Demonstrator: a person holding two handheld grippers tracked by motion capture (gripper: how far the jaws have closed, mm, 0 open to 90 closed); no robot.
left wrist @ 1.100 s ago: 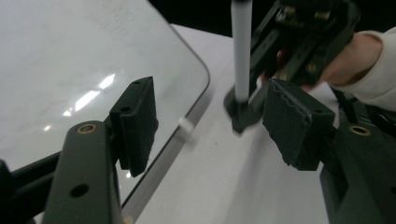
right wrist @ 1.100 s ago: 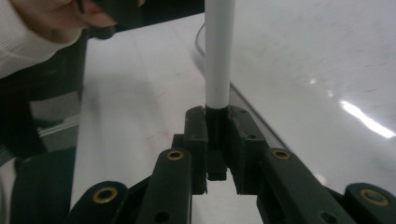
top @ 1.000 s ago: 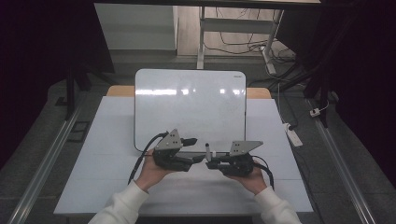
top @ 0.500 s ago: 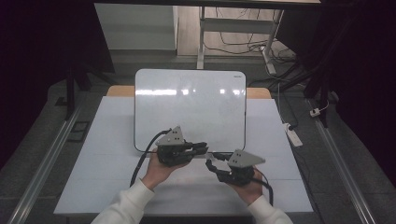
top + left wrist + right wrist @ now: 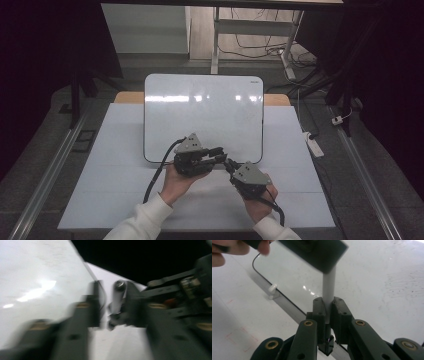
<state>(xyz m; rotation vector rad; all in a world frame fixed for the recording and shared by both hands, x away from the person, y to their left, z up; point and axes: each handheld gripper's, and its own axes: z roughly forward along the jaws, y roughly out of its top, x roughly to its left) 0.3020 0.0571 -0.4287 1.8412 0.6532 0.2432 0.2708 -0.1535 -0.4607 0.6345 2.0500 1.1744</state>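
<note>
High view: A white rectangular whiteboard with rounded corners and a thin dark border (image 5: pixel 203 117) lies on the white table top (image 5: pixel 110 165). The left gripper (image 5: pixel 218 155) is held at the board's near edge, jaws pointing toward the right gripper (image 5: pixel 231 165), which sits just beside it over the table. The two jaw sets meet between the hands. What passes between them is too small to resolve here.

Left gripper view: The picture is blurred. The left gripper's jaws stand partly apart and have just been opening. The grey cylindrical marker pen (image 5: pixel 117 298) lies between them; whether the pads press on it cannot be told. The right gripper's linkage fills the right side. The whiteboard occupies the upper left.

Right gripper view: The right gripper's (image 5: pixel 328 308) jaws have just been closing and now clamp the marker pen's grey barrel, pads tight on both sides. The pen rises upright to a black block of the left gripper above. The whiteboard's lower corner and edge run beneath, with a small white clip (image 5: pixel 272 288) beside its border.
</note>
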